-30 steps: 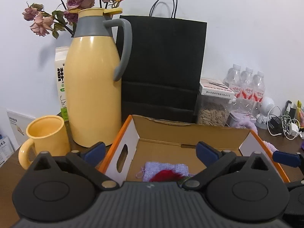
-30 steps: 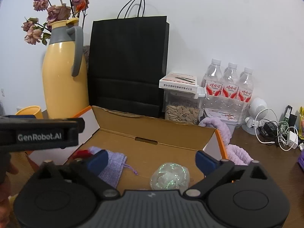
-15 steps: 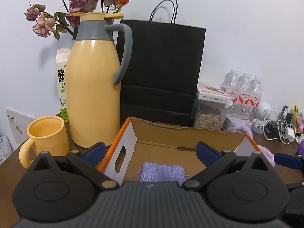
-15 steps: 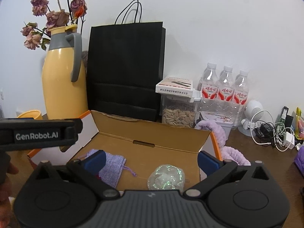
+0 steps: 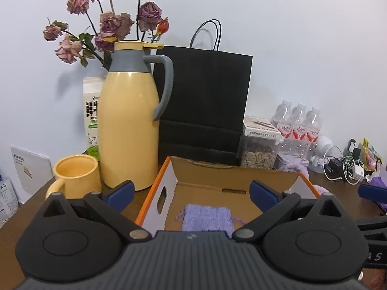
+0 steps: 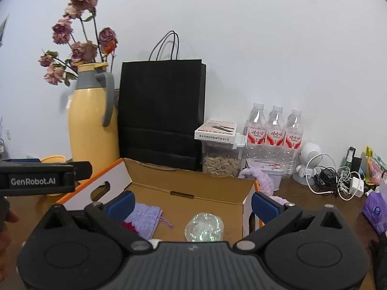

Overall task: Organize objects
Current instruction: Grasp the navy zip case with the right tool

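An open cardboard box with orange edges stands on the brown table. A lilac drawstring pouch lies on its floor. My left gripper hangs open above the box's near side, nothing between its blue fingers. In the right wrist view the same box holds the pouch, a dark red item partly hidden by my finger, and an iridescent crumpled ball. My right gripper is open and empty above them. The left gripper's body shows at the left.
A yellow thermos jug and yellow mug stand left of the box, a black paper bag behind it. A seed jar, water bottles, tangled cables and a purple pack crowd the right.
Both grippers have risen and drawn back from the box. The red item has dropped out of the left wrist view. Both stay open.
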Action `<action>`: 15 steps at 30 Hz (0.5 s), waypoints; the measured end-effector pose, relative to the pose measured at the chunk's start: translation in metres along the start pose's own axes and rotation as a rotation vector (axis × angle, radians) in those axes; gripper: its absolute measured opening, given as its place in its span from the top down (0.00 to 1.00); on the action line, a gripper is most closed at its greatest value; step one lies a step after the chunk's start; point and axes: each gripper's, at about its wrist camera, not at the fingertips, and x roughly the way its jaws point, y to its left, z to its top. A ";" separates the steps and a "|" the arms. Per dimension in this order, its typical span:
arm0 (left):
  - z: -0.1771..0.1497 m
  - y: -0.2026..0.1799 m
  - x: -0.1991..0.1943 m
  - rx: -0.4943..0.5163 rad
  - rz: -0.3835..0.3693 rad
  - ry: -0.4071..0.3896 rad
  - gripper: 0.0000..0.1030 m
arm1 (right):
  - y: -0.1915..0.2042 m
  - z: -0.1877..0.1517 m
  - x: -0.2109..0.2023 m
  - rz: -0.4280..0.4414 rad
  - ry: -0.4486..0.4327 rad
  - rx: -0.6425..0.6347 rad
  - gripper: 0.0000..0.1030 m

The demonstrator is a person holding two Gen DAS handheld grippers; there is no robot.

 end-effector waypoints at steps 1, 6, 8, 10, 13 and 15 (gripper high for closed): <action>-0.001 0.001 -0.004 0.004 -0.001 0.002 0.00 | 0.001 -0.001 -0.006 -0.003 -0.001 -0.006 0.00; -0.011 0.009 -0.029 0.041 0.006 0.001 0.00 | 0.000 -0.015 -0.037 0.006 -0.001 -0.041 0.00; -0.016 0.014 -0.036 0.050 0.014 0.014 0.00 | -0.001 -0.022 -0.048 0.003 0.005 -0.051 0.00; -0.021 0.018 -0.043 0.058 0.018 0.025 0.00 | -0.003 -0.028 -0.060 -0.008 0.012 -0.057 0.00; -0.031 0.025 -0.052 0.073 0.032 0.038 0.00 | -0.007 -0.039 -0.073 -0.012 0.027 -0.055 0.00; -0.037 0.030 -0.058 0.078 0.037 0.051 0.00 | -0.011 -0.047 -0.079 -0.022 0.042 -0.057 0.00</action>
